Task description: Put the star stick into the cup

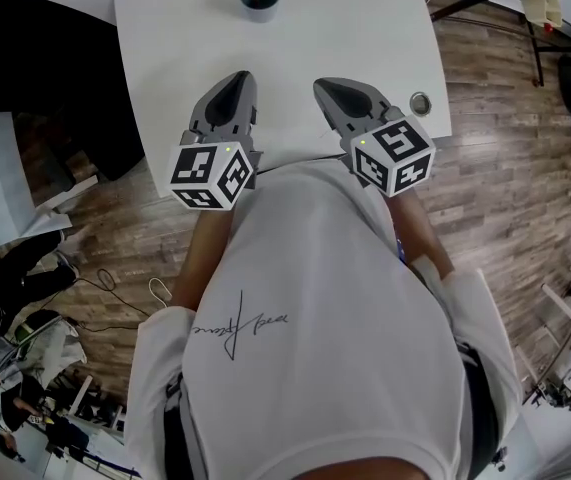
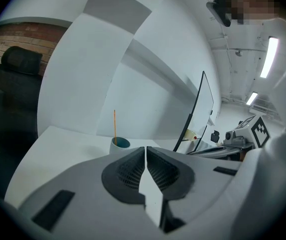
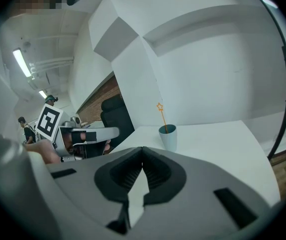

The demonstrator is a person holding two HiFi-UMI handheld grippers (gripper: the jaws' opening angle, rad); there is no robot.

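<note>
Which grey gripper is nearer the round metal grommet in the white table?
The right gripper, just beside the grommet; the left gripper sits farther off.

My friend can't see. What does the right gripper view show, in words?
A star stick stands in a blue cup on a white table. Close to the camera, the right gripper has its jaws shut with nothing between them.

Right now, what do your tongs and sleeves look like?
Both the left tongs and right tongs are light grey shells with dark ribbed pads, each carrying a cube of black-and-white square markers with a small green light. The person wears a white shirt with a dark scribbled signature.
</note>
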